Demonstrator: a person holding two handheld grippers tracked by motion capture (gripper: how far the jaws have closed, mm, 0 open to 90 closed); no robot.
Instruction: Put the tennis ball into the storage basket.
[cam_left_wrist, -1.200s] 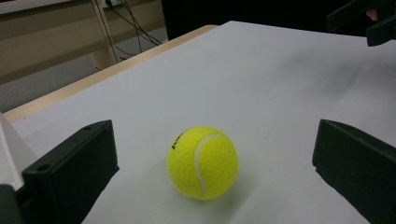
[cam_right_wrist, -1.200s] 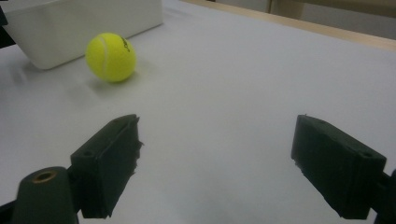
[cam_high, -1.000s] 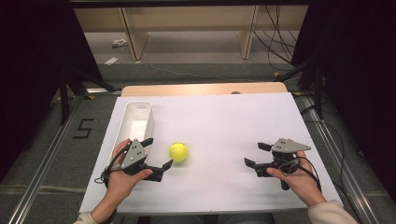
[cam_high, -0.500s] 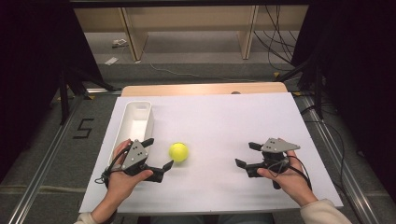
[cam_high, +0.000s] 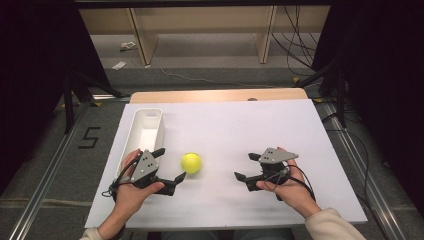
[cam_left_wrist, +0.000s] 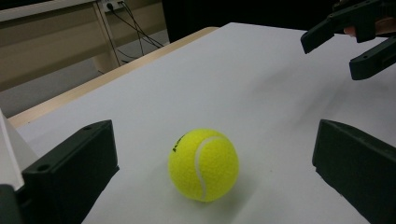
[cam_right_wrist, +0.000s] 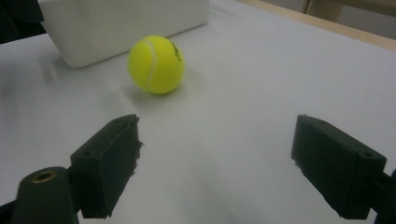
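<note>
Near the front edge of the bench, left of its middle, a yellow tennis ball lies on the white surface, just right of a long white tray that runs along the left edge. Left claw is spread wide with the ball close ahead between its jaws, not touched; the left gripper view shows the ball free. Right claw is also released, jaws apart, pointing at the ball from well to its right, holding nothing.
</note>
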